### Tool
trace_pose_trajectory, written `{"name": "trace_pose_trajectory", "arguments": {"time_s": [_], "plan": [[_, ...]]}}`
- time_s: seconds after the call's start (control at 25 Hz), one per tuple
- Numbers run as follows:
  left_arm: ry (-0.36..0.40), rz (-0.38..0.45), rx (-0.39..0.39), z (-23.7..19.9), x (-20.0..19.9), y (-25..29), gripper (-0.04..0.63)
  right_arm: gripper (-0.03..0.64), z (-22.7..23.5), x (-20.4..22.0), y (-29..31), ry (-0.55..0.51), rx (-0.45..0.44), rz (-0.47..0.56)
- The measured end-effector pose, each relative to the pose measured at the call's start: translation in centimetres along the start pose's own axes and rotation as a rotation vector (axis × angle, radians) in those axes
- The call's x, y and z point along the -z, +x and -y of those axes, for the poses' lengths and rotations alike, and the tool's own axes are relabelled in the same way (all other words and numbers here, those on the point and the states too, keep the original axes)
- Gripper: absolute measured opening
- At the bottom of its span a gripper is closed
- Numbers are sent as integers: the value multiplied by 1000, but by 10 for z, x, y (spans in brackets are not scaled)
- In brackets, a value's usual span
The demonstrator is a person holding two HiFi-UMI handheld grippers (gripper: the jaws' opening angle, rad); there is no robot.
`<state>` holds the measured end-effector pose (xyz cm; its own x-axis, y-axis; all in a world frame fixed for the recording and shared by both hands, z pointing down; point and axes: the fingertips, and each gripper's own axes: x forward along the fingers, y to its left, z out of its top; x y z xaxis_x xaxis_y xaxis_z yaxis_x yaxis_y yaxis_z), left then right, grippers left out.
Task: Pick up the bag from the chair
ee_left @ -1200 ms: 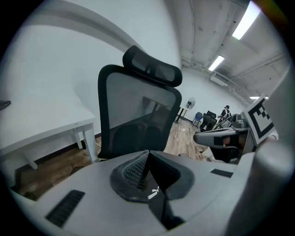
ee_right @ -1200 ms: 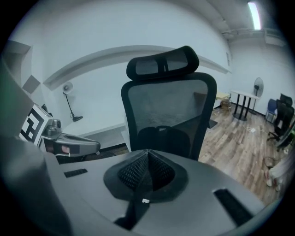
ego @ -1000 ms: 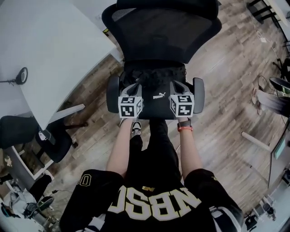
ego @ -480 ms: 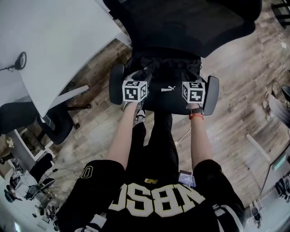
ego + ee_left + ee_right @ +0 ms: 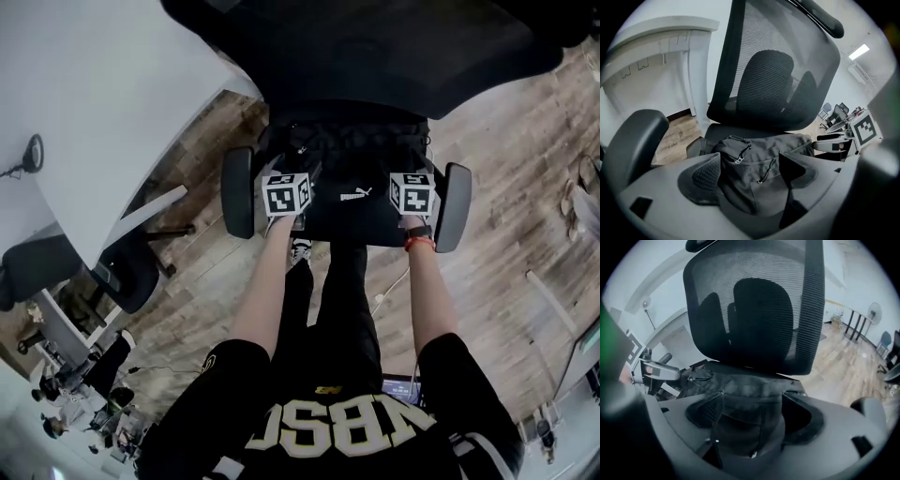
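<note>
Standing at the front edge of the chair [image 5: 394, 75], we hold both grippers out over its seat. The black bag [image 5: 349, 178] lies slumped there, between the two armrests and close under the mesh backrest [image 5: 773, 79].

Our left gripper [image 5: 750, 174] sits just inside the chair's left armrest [image 5: 237, 192] with its jaws spread wide. A bunched corner of the bag fills the gap between them, with a zip pull [image 5: 737, 160] and a cord end [image 5: 759, 181] showing. We cannot tell whether the pads press the fabric.

Our right gripper [image 5: 751, 414] sits just inside the chair's right armrest [image 5: 456, 208], jaws likewise spread. The bag's dark cloth and a thin strap [image 5: 761, 430] run down between them.

A white logo [image 5: 352, 196] shows on the side of the bag that faces the chair's front edge. To the left of the chair stands a white desk [image 5: 103, 94], and the chair rests on a wood-look floor [image 5: 506, 159]. Our legs [image 5: 342, 300], in dark trousers, stand right before the seat.
</note>
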<state>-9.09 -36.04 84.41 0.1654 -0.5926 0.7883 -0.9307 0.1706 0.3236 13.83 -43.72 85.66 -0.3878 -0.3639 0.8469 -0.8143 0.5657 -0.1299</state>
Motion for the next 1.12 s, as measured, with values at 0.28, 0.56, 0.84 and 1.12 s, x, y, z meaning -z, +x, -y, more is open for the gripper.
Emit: {"name": "trace_pose_trajectory", "arguments": {"time_s": [0.28,0.56,0.84,1.12], "plan": [[-38,-12,0,-22,20,43,412,443,34,24,47,92,17,-13],[-121,-29,-38,-33,36,83,414,459,39,38,81,196,-18,33],[-189,-63,-100,-44,38,91,199,342,33,28,82,175,-34,18],[-203,-63,-66,-24,32,71,83,67,18,19,61,205,-1,27]]}}
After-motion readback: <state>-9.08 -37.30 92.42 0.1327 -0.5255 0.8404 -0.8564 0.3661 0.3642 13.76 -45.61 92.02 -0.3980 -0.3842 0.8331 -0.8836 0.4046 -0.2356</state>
